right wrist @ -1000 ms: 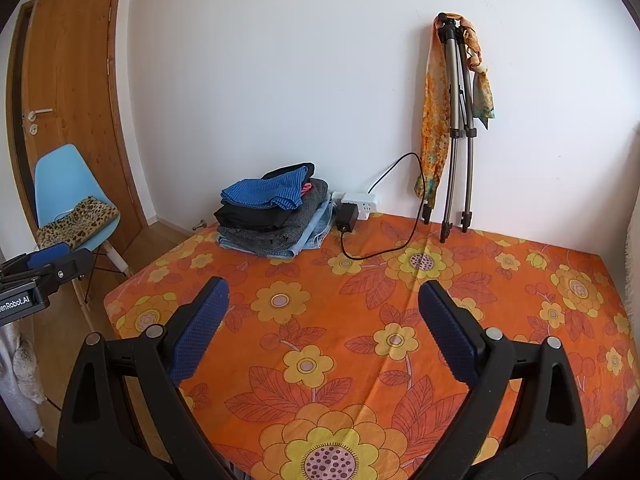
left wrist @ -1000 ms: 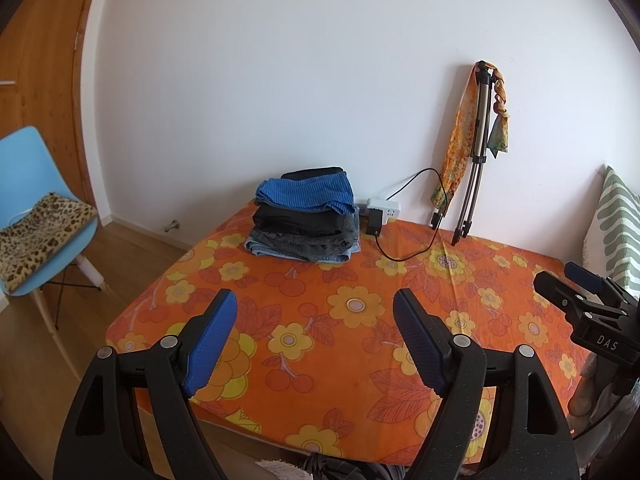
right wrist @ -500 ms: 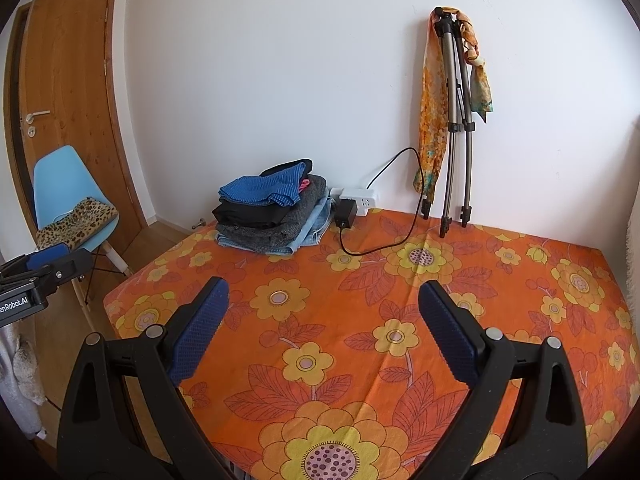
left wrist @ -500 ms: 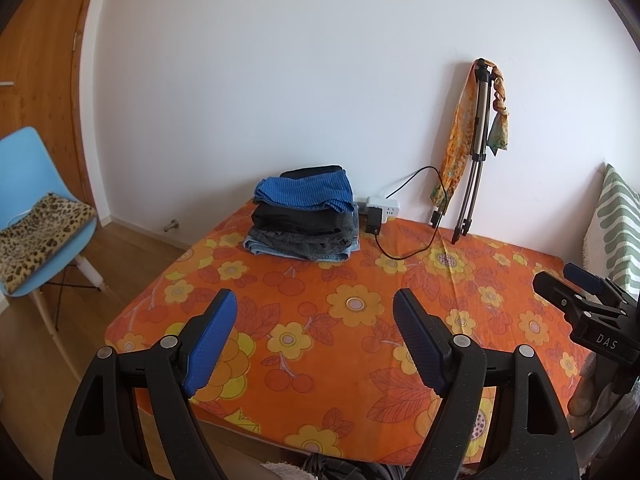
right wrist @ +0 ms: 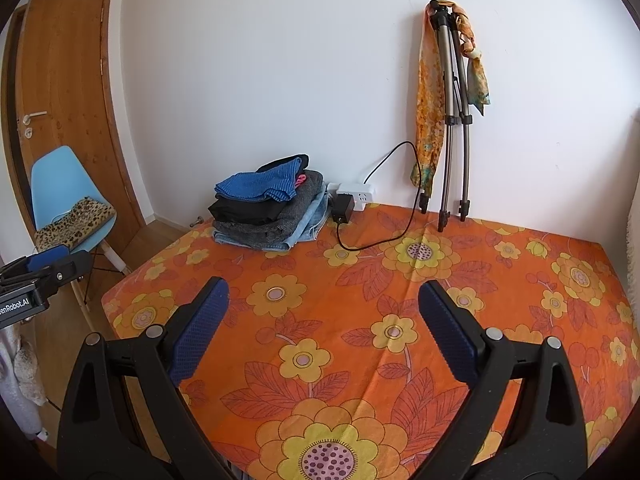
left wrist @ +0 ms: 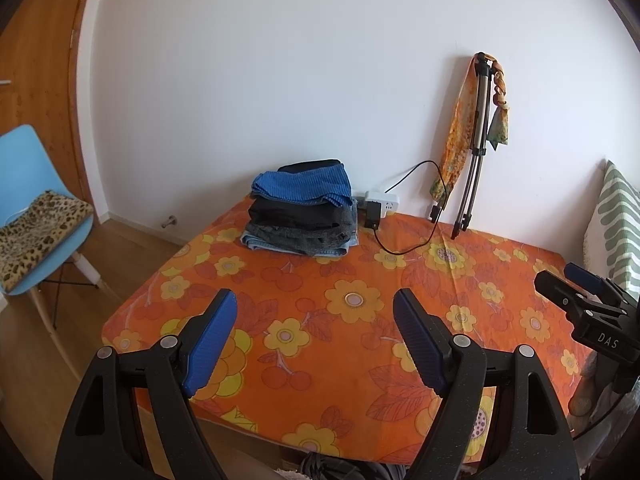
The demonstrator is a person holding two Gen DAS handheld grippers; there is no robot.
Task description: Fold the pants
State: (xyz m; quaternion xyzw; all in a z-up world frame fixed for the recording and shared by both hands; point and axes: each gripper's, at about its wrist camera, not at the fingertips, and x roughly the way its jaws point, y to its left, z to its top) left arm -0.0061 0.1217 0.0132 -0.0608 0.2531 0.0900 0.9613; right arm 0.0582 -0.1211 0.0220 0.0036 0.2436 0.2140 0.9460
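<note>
A stack of folded pants point(left wrist: 301, 214) lies at the far left corner of the table, blue on top, then black, grey and light denim; it also shows in the right wrist view point(right wrist: 268, 206). My left gripper point(left wrist: 314, 304) is open and empty, held above the table's near edge. My right gripper point(right wrist: 322, 290) is open and empty above the near part of the table. Each gripper shows at the edge of the other's view: the right one point(left wrist: 580, 292) and the left one point(right wrist: 44, 268). No unfolded pants lie on the table.
The table point(left wrist: 400, 344) has an orange flowered cloth. A power strip with a black adapter and cable point(right wrist: 348, 204) lies by the wall. A folded tripod with scarves point(right wrist: 450, 112) leans on the wall. A blue chair with leopard fabric point(left wrist: 32, 216) stands left. A striped cushion point(left wrist: 614, 220) is at right.
The right wrist view has shifted slightly; the table scene sits a little differently in frame. The left gripper has hardly moved. Both stay open.
</note>
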